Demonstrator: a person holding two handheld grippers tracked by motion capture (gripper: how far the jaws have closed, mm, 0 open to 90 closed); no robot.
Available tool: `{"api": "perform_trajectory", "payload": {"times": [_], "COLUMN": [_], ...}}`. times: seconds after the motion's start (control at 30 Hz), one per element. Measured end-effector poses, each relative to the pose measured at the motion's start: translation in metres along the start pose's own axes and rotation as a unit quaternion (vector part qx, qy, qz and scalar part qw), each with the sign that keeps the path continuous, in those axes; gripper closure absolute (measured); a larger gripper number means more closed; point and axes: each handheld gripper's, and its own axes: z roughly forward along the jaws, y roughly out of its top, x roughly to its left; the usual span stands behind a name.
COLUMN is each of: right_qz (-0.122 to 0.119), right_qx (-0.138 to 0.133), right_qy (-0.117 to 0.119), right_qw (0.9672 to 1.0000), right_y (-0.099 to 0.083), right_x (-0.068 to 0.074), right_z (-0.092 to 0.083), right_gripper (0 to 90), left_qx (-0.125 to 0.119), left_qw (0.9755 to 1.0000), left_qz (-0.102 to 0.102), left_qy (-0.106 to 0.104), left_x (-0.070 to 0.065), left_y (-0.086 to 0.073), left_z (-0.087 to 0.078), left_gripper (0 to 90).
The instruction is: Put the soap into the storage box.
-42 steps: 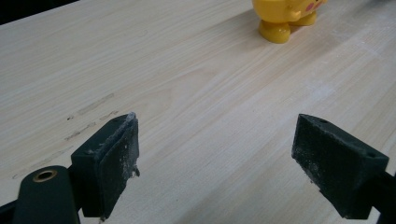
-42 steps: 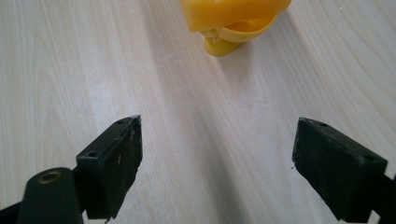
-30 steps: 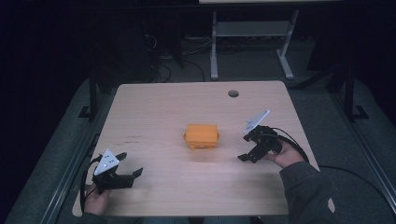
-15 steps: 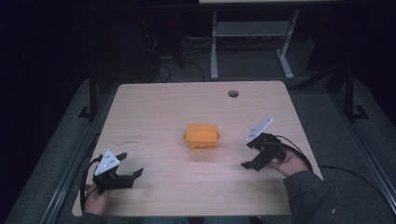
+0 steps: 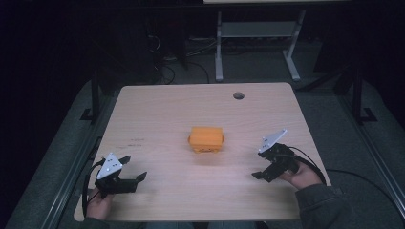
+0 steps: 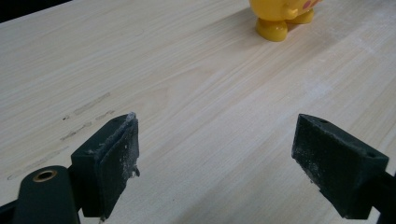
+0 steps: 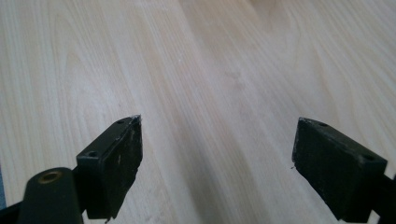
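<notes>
A small orange-yellow moulded plastic toy (image 5: 206, 139), boxy on top with rounded little feet, stands at the centre of the frame in the high view on the pale wood-grain table (image 5: 167, 109); in the left gripper view its feet show at the top edge. It looks light, stiff and glossy, so probably slippery; the flat opposite sides of its body seem the best place to take hold. The left hand-held gripper (image 5: 136, 177), at lower left, has its jaws wide apart and empty. The right hand-held gripper (image 5: 260, 172), at lower right, is likewise spread wide, holding nothing. Both are well apart from the toy. The black jaw pads (image 6: 119, 154) look rubbery, scuffed and dusty.
</notes>
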Motion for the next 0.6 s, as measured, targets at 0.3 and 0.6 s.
{"api": "perform_trajectory", "payload": {"times": [0.3, 0.6], "right_qz": [0.028, 0.048], "right_qx": [-0.007, -0.012], "right_qy": [0.001, 0.004], "right_qw": [0.9996, 0.9988], "right_y": [-0.022, -0.038], "right_x": [0.006, 0.014], "right_z": [0.001, 0.004], "right_gripper": [15.8, 15.8], "left_qx": [-0.004, -0.002], "left_qw": [1.0, 1.0], "left_qz": [-0.002, 0.0], "left_qy": [0.0, 0.0], "left_x": [-0.001, 0.0], "left_y": [0.0, -0.001], "left_z": [0.002, 0.001], "left_gripper": [14.3, 14.3]}}
